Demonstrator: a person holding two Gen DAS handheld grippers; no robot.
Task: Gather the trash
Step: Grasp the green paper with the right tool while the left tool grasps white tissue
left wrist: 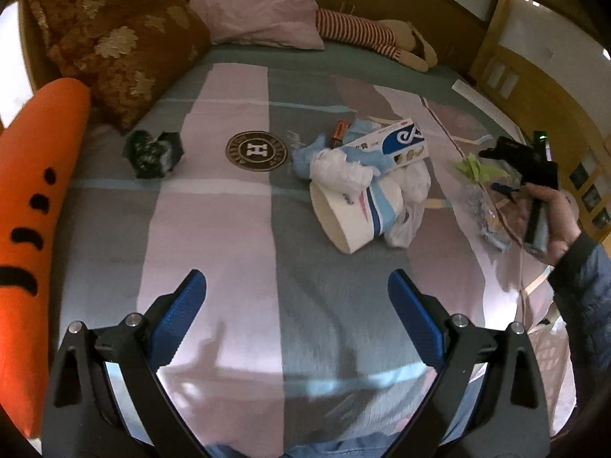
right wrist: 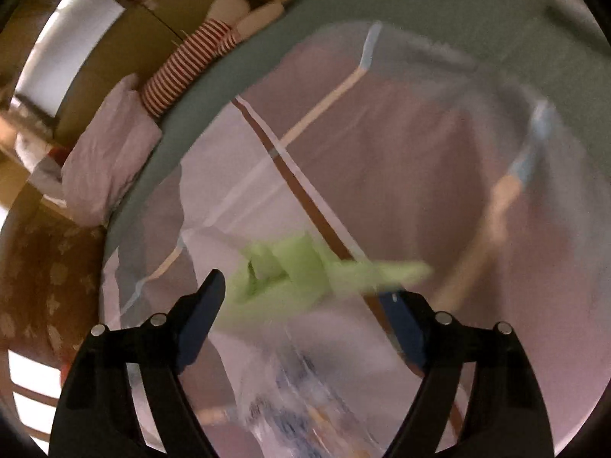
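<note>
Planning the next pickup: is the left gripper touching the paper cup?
Apart. The left wrist view shows bare bedspread between the open left gripper and the paper cup.

On the bed [left wrist: 229,229] I count two pillows [left wrist: 263,11] by its head, one brown cushion [left wrist: 126,45], one orange carrot plush [left wrist: 34,191], one striped doll [left wrist: 374,38], one paper cup [left wrist: 351,213], one carton [left wrist: 397,145], and one dark crumpled wrapper [left wrist: 152,152].
</note>
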